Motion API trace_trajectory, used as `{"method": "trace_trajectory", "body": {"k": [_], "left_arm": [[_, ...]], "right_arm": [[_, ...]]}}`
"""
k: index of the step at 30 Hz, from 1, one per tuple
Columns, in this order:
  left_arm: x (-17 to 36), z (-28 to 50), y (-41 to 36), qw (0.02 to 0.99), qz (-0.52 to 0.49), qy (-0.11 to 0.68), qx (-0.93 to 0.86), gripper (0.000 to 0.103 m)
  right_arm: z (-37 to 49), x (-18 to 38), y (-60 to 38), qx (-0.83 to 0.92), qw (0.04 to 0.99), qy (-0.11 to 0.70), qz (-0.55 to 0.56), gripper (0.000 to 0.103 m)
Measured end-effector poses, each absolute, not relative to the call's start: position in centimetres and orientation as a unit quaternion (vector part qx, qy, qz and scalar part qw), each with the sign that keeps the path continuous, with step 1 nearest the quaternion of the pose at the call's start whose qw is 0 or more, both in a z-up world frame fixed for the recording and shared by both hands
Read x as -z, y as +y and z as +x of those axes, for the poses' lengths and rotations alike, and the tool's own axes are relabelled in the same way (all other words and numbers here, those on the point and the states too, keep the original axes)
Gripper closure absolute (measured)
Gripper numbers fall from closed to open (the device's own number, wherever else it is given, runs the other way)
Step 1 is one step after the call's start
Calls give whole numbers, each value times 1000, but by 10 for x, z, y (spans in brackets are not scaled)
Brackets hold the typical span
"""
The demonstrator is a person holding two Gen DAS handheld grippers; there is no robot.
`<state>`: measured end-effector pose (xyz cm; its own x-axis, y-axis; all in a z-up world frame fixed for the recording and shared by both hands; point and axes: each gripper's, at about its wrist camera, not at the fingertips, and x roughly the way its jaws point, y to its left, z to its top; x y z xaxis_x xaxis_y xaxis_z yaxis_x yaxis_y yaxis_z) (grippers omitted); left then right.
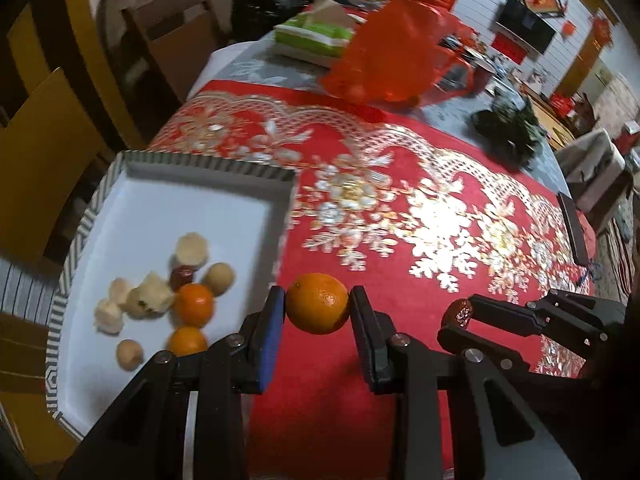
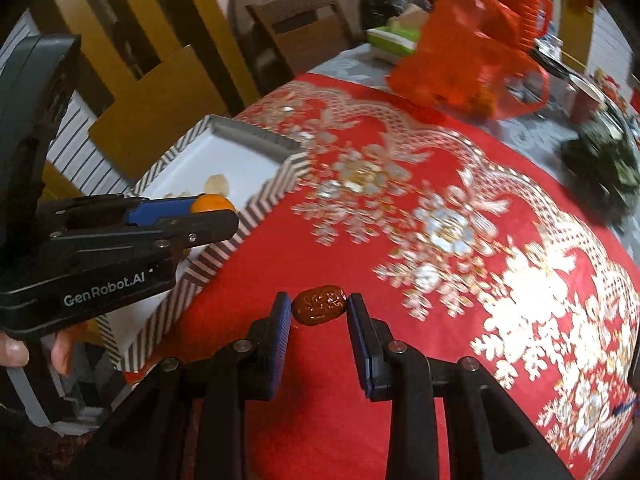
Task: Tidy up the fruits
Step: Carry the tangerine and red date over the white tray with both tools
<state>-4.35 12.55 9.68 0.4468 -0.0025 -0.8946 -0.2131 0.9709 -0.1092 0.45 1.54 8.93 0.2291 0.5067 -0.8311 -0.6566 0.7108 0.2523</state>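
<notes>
My left gripper is shut on an orange mandarin and holds it above the red cloth, just right of the white tray. The tray has a striped rim and holds two mandarins, pale peeled fruits, round tan fruits and a red date. My right gripper is shut on a wrinkled red date. It shows in the left wrist view, right of the left gripper. The left gripper with its mandarin hangs over the tray's rim.
The red and gold embroidered cloth covers the table. A red plastic bag, a green and white tissue pack and a dark leafy bundle lie at the far side. Wooden chairs stand at the left.
</notes>
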Motion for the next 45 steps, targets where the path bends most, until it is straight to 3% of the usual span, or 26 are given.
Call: {"method": "trace_trajectory", "body": {"k": [24,45], "left_arm": [[-83,-111,248,818,-167,524,-167,71],[-53,-125,274,799,-185,543,-180,71]], "right_arm": [[-28,-84,132,-468,725,489,-127,71],[-54,-31,208,-501,666,520,-188,71]]}}
